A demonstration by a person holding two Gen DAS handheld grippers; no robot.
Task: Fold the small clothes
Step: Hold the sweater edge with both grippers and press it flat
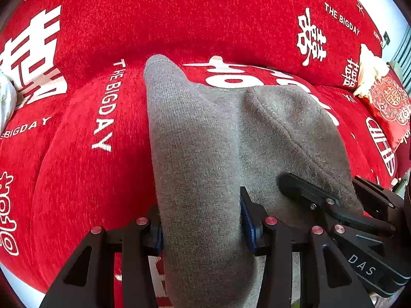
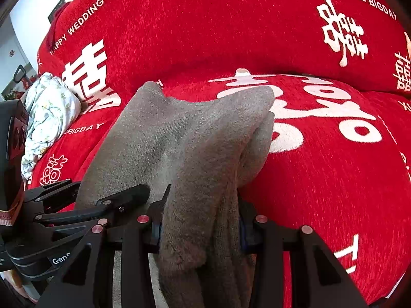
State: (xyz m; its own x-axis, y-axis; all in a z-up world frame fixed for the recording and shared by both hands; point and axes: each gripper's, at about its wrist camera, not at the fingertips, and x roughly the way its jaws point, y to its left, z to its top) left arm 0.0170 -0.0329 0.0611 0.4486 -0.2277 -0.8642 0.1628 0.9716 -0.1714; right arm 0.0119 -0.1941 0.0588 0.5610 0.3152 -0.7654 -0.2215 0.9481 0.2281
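A grey knitted garment hangs folded over a red sofa cover printed with white characters, and both grippers hold its near edge. In the left wrist view my left gripper is shut on a thick fold of the grey knit, its blue pads pressing both sides. My right gripper is likewise shut on a bunched fold. Each gripper shows in the other's view, close beside it: the right gripper at the garment's right edge, the left gripper at its left edge.
A crumpled white floral cloth lies at the sofa's left end. A red patterned cushion and a cream item sit at the right end. The sofa's backrest rises behind the garment.
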